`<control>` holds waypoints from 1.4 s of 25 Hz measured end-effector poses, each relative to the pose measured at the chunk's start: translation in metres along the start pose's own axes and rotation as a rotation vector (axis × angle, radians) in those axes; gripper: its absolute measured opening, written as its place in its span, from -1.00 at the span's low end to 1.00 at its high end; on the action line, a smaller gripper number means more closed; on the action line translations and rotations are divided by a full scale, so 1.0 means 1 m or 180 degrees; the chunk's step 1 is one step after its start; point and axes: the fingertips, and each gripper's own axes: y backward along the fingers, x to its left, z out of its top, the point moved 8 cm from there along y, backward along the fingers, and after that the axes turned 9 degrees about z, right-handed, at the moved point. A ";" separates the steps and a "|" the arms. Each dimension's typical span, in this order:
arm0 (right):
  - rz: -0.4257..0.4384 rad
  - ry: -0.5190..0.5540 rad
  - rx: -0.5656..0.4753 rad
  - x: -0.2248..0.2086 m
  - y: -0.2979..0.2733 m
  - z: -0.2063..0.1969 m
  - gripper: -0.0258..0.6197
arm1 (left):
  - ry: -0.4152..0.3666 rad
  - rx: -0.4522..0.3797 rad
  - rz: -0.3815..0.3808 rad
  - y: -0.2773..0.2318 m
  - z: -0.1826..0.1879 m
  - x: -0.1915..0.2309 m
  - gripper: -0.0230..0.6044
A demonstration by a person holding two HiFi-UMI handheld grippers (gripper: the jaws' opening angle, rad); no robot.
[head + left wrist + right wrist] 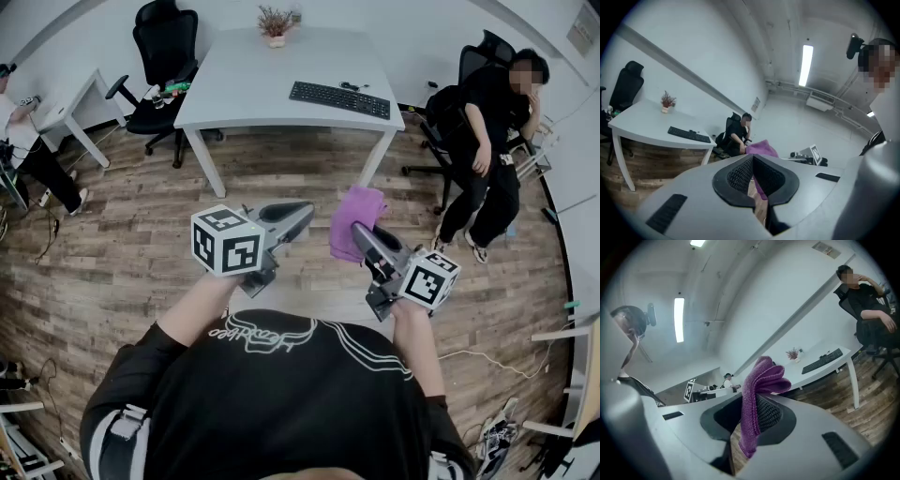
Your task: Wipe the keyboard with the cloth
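Note:
The black keyboard lies on the right part of the white table, far ahead of both grippers. It also shows in the left gripper view as a keyboard and in the right gripper view as a keyboard. My right gripper is held over the wooden floor, shut on a purple cloth. The cloth bunches above the jaw tips and a strip hangs down between the pads. My left gripper is beside it at the same height, jaws together and holding nothing. The cloth peeks over its tips.
A person sits on a chair right of the table. A black office chair stands at the table's left end, near a small white desk. A potted plant stands on the table's far edge. Wooden floor lies between me and the table.

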 end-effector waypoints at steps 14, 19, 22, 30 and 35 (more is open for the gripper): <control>-0.0070 0.0091 -0.0007 0.003 -0.047 -0.002 -0.73 | 0.0064 -0.0069 -0.0132 0.019 0.010 0.043 -0.92; -0.0123 -0.0055 -0.0168 -0.003 -0.055 -0.007 -0.73 | 0.0104 -0.0028 -0.0185 0.024 0.009 0.064 -0.92; -0.0226 -0.0088 -0.0140 -0.008 -0.059 -0.012 -0.73 | 0.0182 0.0025 -0.0243 0.022 0.005 0.074 -0.92; -0.0271 -0.0187 -0.0099 -0.035 -0.059 -0.013 -0.73 | 0.0331 0.0079 -0.0239 0.002 -0.004 0.093 -0.92; -0.0137 -0.0231 -0.0087 -0.079 -0.083 0.005 -0.73 | 0.0355 0.0027 -0.0149 -0.025 0.013 0.124 -0.92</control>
